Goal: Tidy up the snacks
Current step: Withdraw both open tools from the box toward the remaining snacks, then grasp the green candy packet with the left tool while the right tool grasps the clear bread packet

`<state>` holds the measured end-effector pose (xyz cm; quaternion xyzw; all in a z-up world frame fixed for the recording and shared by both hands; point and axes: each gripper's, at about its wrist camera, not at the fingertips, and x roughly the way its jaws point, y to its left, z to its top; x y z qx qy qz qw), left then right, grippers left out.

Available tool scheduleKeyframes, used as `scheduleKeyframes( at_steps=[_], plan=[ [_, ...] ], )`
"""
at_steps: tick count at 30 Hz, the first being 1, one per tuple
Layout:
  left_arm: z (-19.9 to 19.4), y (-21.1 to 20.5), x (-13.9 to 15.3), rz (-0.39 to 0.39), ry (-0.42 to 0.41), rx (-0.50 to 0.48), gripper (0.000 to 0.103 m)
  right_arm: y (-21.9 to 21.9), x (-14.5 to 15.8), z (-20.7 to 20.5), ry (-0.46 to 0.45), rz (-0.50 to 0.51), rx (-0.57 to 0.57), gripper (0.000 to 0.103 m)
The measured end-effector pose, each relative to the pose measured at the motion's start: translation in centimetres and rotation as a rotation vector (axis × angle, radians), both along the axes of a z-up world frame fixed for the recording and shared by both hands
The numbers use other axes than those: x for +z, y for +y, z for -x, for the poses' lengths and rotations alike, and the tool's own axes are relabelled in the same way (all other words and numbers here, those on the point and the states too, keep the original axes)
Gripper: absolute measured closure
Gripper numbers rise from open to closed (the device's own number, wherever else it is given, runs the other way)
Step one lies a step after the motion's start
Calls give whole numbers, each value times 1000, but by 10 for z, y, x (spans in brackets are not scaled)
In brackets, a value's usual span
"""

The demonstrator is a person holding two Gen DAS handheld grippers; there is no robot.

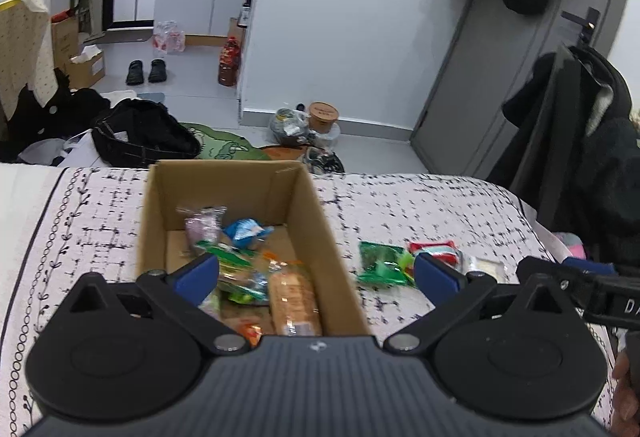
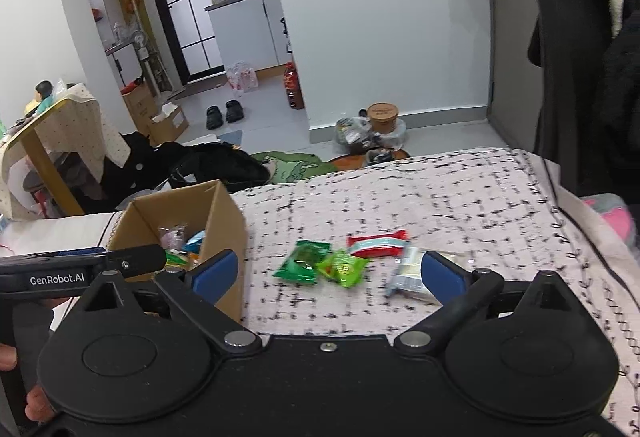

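An open cardboard box stands on the bed, holding several snack packs, among them a bread pack, a blue pack and a purple one. My left gripper hovers over the box's near end, jaws wide and empty. Right of the box, a dark green pack, a light green pack, a red pack and a white pack lie loose on the cover. My right gripper is open just short of them, its right finger beside the white pack, gripping nothing.
The bed has a white cover with black flecks, ending at a far edge. A dark coat hangs at the right. On the floor beyond are a black bag, a green mat and a round tub.
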<state>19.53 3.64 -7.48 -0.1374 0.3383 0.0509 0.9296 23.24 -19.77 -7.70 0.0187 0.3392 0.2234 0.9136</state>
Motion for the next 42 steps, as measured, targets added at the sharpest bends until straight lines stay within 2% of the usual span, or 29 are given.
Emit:
scheduleKeyframes(
  at_steps=[7, 19, 27, 29, 31, 33, 36, 42],
  plan=[
    [-6, -26, 0, -20, 11, -66, 0, -32, -2, 0, 8, -3, -57, 0],
    [-20, -66, -1, -58, 3, -154, 0, -71, -20, -8, 44, -4, -123, 0],
    [-40, -88, -6, -56, 5, -179, 1, -82, -32, -19, 74, -27, -153, 1],
    [-47, -90, -8, -34, 11, -191, 3, -81, -34, -23, 81, -28, -158, 3],
    [-52, -94, -9, -32, 1, -205, 5, -83, -37, -28, 95, -37, -164, 7],
    [-59, -99, -12, -46, 3, -215, 13, -82, -40, -34, 107, -38, -163, 10],
    [-72, -101, -20, -9, 25, -216, 24, -80, -45, -42, 118, -31, -156, 14],
    [-95, -109, -41, 9, 63, -209, 40, -74, -61, -57, 157, -44, -140, 22]
  ],
)
